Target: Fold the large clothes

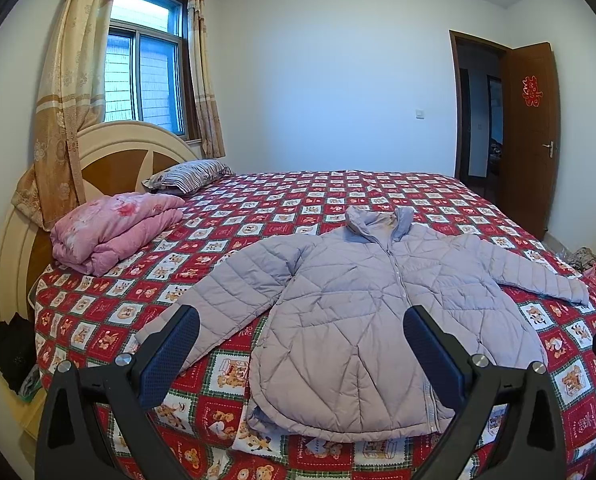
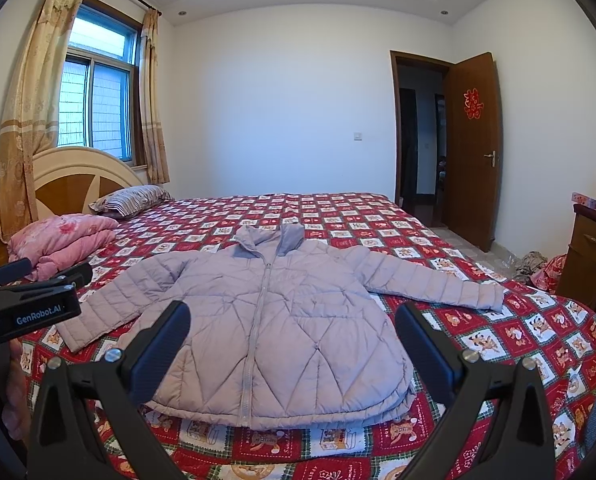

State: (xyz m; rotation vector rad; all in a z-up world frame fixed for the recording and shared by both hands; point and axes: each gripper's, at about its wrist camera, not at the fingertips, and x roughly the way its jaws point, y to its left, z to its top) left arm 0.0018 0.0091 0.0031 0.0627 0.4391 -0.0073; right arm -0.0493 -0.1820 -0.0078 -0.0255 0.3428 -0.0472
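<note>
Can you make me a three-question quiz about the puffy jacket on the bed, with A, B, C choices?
1. Where does the jacket lie?
A. on the bed
B. on the floor
C. on the door

2. What colour is the folded quilt near the headboard?
A. green
B. pink
C. black

3. How is the right tool?
A. shut on a sleeve
B. shut on the pillow
C. open, holding nothing

Answers:
1 A, it is spread flat on the red checked bedspread.
2 B, it is pink with flowers.
3 C, its fingers stand wide apart above the hem.
</note>
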